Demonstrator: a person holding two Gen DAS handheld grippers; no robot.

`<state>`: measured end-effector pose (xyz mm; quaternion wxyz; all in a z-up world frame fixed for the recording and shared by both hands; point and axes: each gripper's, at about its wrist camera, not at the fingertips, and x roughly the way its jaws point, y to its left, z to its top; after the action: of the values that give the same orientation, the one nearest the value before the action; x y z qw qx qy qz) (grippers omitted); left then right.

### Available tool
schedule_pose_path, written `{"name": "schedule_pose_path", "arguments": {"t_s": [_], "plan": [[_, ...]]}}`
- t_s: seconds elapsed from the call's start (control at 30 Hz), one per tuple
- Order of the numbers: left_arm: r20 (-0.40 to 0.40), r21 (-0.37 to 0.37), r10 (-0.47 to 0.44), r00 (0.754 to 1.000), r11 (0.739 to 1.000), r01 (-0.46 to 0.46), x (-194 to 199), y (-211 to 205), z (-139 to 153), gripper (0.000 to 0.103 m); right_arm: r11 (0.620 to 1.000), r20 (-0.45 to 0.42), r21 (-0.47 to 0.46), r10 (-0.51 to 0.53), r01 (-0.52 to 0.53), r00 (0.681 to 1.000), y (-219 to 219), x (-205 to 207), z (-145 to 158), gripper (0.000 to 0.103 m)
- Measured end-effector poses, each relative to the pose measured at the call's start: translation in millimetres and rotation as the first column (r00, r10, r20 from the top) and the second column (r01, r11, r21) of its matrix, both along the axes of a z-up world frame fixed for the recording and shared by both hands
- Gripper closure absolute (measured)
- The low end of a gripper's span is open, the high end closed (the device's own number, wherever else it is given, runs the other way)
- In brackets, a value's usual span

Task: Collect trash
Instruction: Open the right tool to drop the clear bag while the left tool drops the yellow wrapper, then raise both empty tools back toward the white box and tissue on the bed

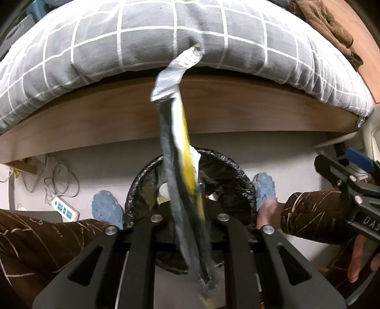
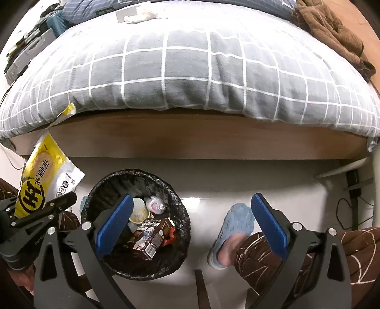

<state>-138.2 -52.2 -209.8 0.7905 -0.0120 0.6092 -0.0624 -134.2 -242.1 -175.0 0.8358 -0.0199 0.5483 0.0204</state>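
A yellow and white snack wrapper stands up from my left gripper, which is shut on its lower end just left of the bin. In the left wrist view the wrapper shows edge-on and blurred, running up the middle over my left gripper and hiding its fingertips. A black-lined trash bin stands on the floor below, holding a paper cup, a dark carton and crumpled plastic. My right gripper hangs open and empty, its left blue pad over the bin. A small yellow scrap lies at the bed's edge.
A bed with a grey checked duvet on a wooden frame fills the far side. The person's brown patterned legs and blue slippers flank the bin. A power strip with cables lies on the floor at left. White tissue sits on the bed.
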Motion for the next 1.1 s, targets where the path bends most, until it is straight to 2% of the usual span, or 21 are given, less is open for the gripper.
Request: {"name": "schedule_pose_path", "arguments": {"t_s": [0.03, 0.07, 0.1, 0.23, 0.5, 0.57, 0.8, 1.1], "plan": [[0.002, 0.002, 0.001, 1.000, 1.000, -0.001, -1, -1, 0, 0.072, 1.000, 0.001, 0.000, 0.002, -0.002, 1.000, 1, 0, 1, 0.008], [0.010, 0.005, 0.005, 1.000, 1.000, -0.005, -2, 1, 1, 0.060, 1.000, 0.004, 0.002, 0.004, -0.004, 1.000, 3, 1, 2, 0.008], [0.016, 0.009, 0.007, 1.000, 1.000, -0.007, -3, 2, 3, 0.054, 1.000, 0.007, 0.003, 0.005, -0.005, 1.000, 4, 1, 1, 0.008], [0.037, 0.028, 0.015, 0.999, 0.999, -0.016, -5, 7, 9, 0.044, 1.000, 0.013, 0.008, 0.014, -0.014, 1.000, 9, 2, 3, 0.008], [0.108, 0.051, 0.060, 0.992, 0.997, -0.065, -3, 21, 32, 0.009, 1.000, 0.050, 0.005, 0.029, -0.029, 0.998, 16, 1, 15, 0.008], [0.135, 0.058, 0.070, 0.988, 0.995, -0.079, -2, 24, 41, 0.006, 1.000, 0.068, 0.009, 0.026, -0.026, 0.997, 15, 1, 19, 0.008], [0.208, 0.029, 0.093, 0.974, 0.994, -0.102, 6, 32, 69, 0.006, 1.000, 0.149, 0.017, 0.009, -0.012, 0.989, 14, 3, 39, 0.008], [0.320, 0.010, 0.123, 0.939, 0.991, -0.133, 6, 45, 110, 0.006, 1.000, 0.254, 0.009, 0.018, -0.021, 0.967, 19, 2, 66, 0.008]]}}
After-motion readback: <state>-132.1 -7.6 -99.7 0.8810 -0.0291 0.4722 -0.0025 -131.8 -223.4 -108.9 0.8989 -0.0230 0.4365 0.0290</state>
